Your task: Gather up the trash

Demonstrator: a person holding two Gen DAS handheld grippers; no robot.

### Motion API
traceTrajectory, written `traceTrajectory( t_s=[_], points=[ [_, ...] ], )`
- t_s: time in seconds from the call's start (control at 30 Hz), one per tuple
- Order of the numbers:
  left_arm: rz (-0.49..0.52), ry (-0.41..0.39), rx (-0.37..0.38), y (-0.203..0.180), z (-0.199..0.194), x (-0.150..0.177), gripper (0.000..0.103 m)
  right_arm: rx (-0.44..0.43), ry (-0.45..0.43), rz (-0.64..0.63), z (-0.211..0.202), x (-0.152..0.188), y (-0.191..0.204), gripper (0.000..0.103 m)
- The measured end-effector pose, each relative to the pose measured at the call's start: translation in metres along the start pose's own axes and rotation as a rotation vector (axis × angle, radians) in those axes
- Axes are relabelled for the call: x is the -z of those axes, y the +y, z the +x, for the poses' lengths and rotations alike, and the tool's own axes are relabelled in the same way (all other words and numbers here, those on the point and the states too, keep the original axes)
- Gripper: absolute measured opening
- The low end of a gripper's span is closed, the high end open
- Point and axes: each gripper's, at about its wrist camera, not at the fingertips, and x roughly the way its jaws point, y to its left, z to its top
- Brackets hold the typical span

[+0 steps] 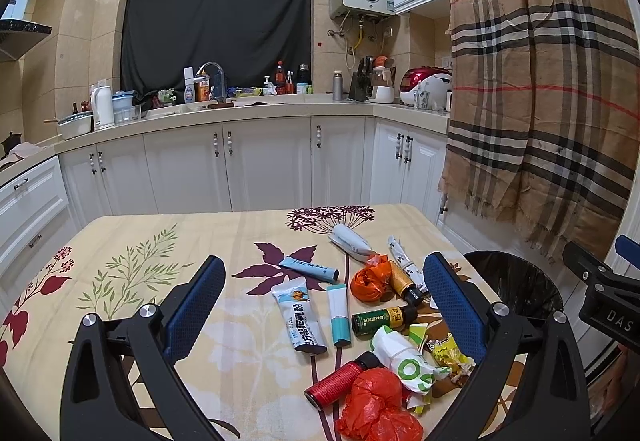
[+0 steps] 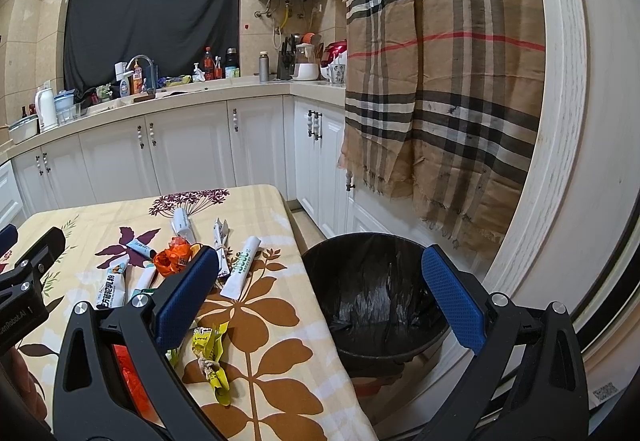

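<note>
Trash lies scattered on the flowered tablecloth (image 1: 132, 241): several tubes such as a white one (image 1: 300, 317), a green bottle (image 1: 382, 319), a red bottle (image 1: 340, 381), crumpled orange-red plastic (image 1: 376, 409), a white and green wrapper (image 1: 404, 357) and a yellow wrapper (image 2: 210, 351). My left gripper (image 1: 324, 273) hovers open above this pile, nothing between its fingers. My right gripper (image 2: 320, 265) is open and empty, over the table's right edge and the black-lined trash bin (image 2: 376, 289) on the floor beside it.
White kitchen cabinets (image 1: 264, 165) and a cluttered counter (image 1: 240, 109) run behind the table. A plaid cloth (image 2: 440, 81) hangs over the cabinets at right, above the bin. A white door frame (image 2: 556, 161) stands at the far right.
</note>
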Motion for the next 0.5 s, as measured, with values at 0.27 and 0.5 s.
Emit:
traceTrajectory(
  t_s=[0.27,0.5],
  points=[
    [-0.001,0.0,0.001,0.0001,0.0,-0.0001,0.097,0.0,-0.001,-0.001,0.0004,-0.0001,-0.0014,0.099],
    [-0.006,0.005,-0.009,0.003,0.0022,0.0016,0.097,-0.012,0.001,0.001,0.0001,0.0023,0.0017,0.099]
  ],
)
